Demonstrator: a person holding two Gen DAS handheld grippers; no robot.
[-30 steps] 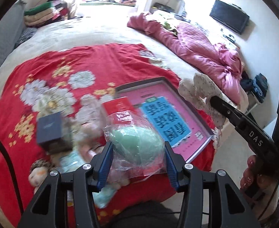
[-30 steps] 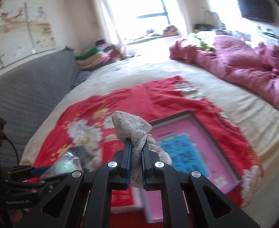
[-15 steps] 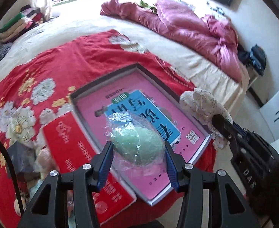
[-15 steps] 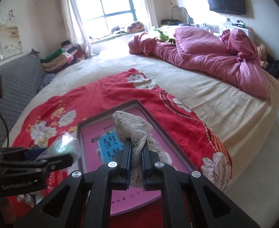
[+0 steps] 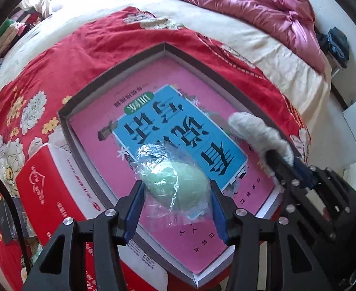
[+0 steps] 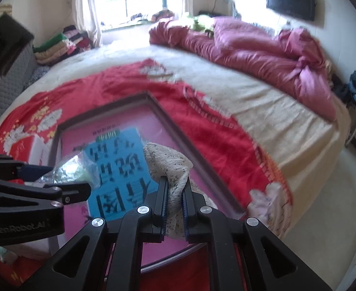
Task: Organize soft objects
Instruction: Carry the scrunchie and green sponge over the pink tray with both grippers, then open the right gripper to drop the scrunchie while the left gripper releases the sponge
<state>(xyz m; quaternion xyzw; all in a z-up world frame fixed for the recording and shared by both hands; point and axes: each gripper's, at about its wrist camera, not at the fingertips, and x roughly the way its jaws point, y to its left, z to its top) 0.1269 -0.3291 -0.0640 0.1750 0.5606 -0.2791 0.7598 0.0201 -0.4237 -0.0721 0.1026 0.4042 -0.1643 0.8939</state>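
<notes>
My left gripper (image 5: 176, 189) is shut on a green soft ball in a clear plastic bag (image 5: 175, 181), held above the open grey box (image 5: 164, 48) with a pink and blue book lining (image 5: 185, 131). My right gripper (image 6: 174, 189) is shut on a white speckled cloth (image 6: 168, 165), also over the box (image 6: 153, 98). The cloth (image 5: 258, 131) and right gripper (image 5: 282, 167) show at the right in the left wrist view. The bagged ball (image 6: 73, 168) and left gripper (image 6: 57, 179) show at the left in the right wrist view.
A red box lid (image 5: 47, 189) lies left of the grey box on the red floral blanket (image 5: 81, 48). A dark small box (image 5: 6, 218) and soft items sit at the far left. A pink quilt (image 5: 262, 7) lies beyond. The bed edge (image 6: 311, 169) drops to the floor at right.
Both grippers moved right from the pile of items to above the open grey box, still holding the bagged ball and the cloth.
</notes>
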